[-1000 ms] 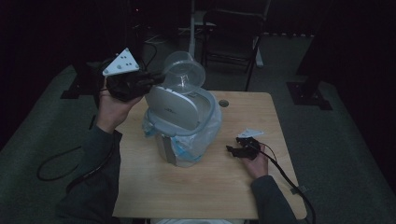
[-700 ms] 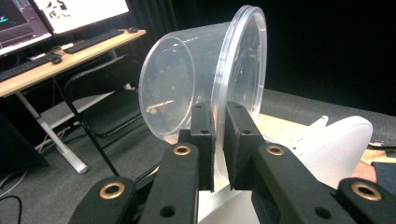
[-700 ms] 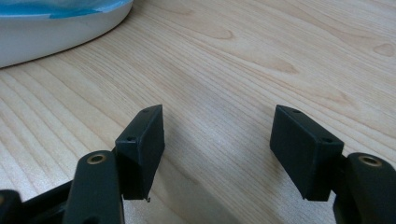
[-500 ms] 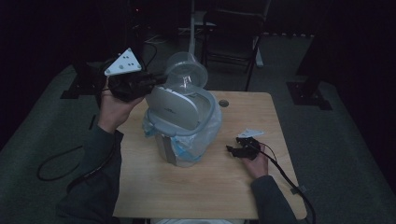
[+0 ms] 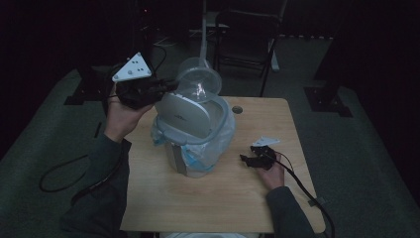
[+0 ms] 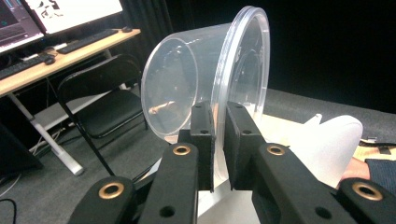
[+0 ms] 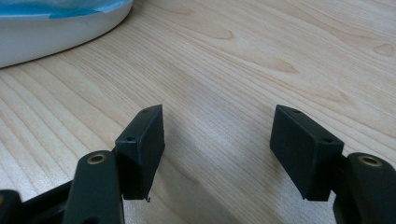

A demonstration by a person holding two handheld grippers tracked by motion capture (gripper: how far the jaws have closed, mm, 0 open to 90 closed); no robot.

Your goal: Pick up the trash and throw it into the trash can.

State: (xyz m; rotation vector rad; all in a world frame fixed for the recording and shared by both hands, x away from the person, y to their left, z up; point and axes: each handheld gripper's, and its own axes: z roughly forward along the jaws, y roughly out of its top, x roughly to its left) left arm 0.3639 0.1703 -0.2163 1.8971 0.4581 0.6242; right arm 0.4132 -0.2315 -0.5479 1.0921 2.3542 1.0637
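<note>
My left gripper (image 5: 168, 85) (image 6: 218, 140) is shut on the rim of a clear plastic tub (image 5: 199, 84) (image 6: 205, 79), held tipped on its side above the open bin (image 5: 195, 134). A small brown scrap clings inside the tub. The bin is a grey lidded can lined with a clear and blue bag, its swing lid (image 5: 185, 114) tilted. My right gripper (image 5: 247, 159) (image 7: 217, 149) rests low on the wooden table (image 5: 233, 198), right of the bin, jaws wide apart with nothing between them.
Black folding chair (image 5: 247, 34) stands behind the table. The left gripper view has a desk with monitors and keyboard (image 6: 70, 39) and another chair (image 6: 100, 100). A cable (image 5: 307, 191) trails from my right gripper off the table's front right. A round hole (image 5: 237, 109) marks the table's far edge.
</note>
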